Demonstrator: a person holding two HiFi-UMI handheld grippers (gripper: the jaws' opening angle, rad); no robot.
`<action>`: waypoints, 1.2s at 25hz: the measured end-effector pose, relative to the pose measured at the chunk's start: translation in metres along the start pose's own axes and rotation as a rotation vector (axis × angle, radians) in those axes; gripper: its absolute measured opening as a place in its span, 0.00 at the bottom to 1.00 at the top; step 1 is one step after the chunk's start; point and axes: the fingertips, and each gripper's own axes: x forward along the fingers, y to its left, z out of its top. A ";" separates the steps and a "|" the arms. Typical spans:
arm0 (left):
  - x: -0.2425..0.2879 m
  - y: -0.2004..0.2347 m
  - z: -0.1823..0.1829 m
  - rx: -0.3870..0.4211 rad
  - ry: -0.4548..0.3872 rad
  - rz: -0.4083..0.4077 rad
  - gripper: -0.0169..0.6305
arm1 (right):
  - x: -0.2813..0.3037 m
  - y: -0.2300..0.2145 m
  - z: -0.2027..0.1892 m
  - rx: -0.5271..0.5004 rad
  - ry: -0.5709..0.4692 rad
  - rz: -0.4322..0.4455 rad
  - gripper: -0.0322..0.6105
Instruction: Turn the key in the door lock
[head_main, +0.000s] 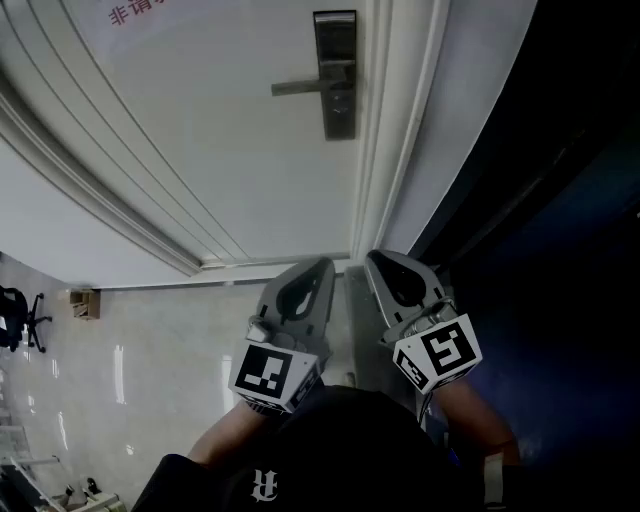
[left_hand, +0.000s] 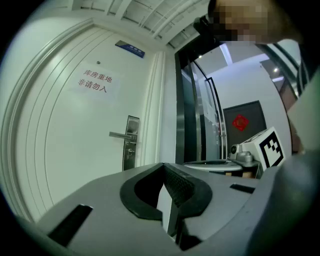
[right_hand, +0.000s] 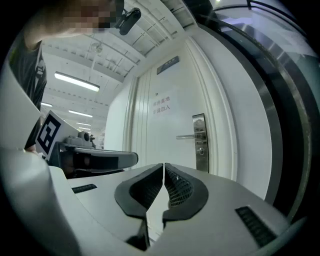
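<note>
A white door carries a tall metal lock plate with a lever handle that points left. The same lock plate shows in the left gripper view, and the lock plate again in the right gripper view; I cannot make out a key at this distance. My left gripper and right gripper are held side by side low before the door, well short of the lock. The left gripper is shut on nothing. So is the right gripper.
A white door frame borders the lock side, with a dark glass panel to its right. A paper notice is stuck on the door. An office chair and a small box stand on the tiled floor at left.
</note>
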 end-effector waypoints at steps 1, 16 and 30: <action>0.004 0.008 0.001 0.006 -0.003 0.002 0.04 | 0.008 -0.003 -0.001 -0.002 0.002 -0.005 0.08; 0.096 0.149 0.028 0.022 -0.026 -0.066 0.04 | 0.158 -0.083 0.005 -0.235 0.062 -0.197 0.08; 0.163 0.209 0.033 0.012 0.003 -0.205 0.04 | 0.233 -0.144 -0.010 -1.000 0.350 -0.410 0.20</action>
